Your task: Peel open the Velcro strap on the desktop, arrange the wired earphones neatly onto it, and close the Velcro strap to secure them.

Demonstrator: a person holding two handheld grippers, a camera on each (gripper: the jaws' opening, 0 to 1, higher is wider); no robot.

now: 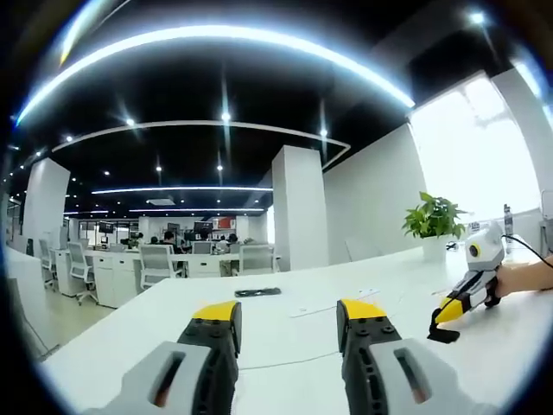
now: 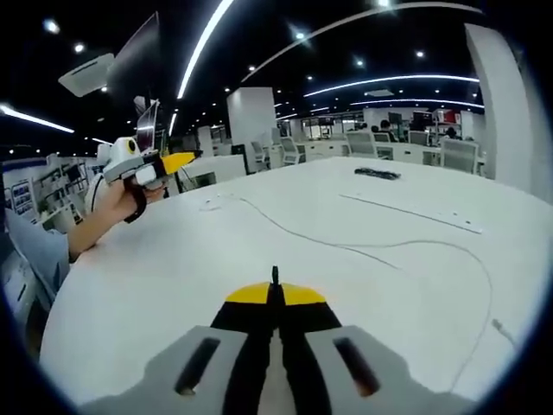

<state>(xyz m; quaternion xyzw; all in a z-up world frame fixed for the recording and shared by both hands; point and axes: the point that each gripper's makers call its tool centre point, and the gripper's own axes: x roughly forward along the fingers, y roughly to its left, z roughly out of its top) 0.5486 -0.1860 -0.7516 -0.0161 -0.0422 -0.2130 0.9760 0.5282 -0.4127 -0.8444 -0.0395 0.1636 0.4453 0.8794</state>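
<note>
Lying apart on the table [image 2: 173, 259]: Velcro strap [image 2: 377, 174], earphones [image 2: 380, 246].

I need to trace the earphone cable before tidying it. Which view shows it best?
The right gripper view: the earphone cable runs long and curving across the white table. The left gripper view shows just a thin stretch between its jaws.

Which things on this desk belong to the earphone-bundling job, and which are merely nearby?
Belonging to the job:
Velcro strap, dark, lying flat on the white desk
wired earphones, white cable spread loosely across the desk
left gripper, jaws apart
right gripper, jaws together

Merely nearby:
potted plant
office chairs
</note>
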